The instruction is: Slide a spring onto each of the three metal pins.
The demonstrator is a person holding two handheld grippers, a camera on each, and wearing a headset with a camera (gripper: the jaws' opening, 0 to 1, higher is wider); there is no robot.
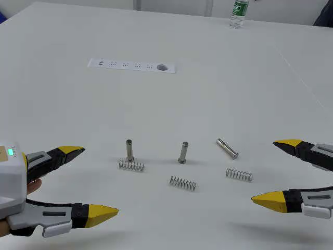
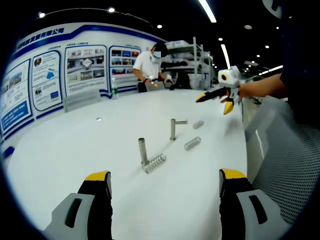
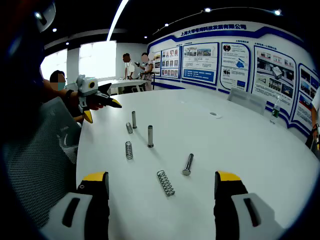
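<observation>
The left hand-held gripper (image 1: 89,182) at eight o'clock and right hand-held gripper (image 1: 269,171) at four o'clock gape empty. On the tabletop (image 1: 208,94) three pins (image 1: 183,152) each have a spring (image 1: 182,183) at six o'clock.

Corporate showroom or office hall: blue-and-white wall display boards (image 3: 235,55) at 1 o'clock, long ceiling strip lights (image 3: 120,17), large white conference table (image 1: 208,104) with flush white socket strip (image 1: 131,65) at 11 o'clock.
</observation>
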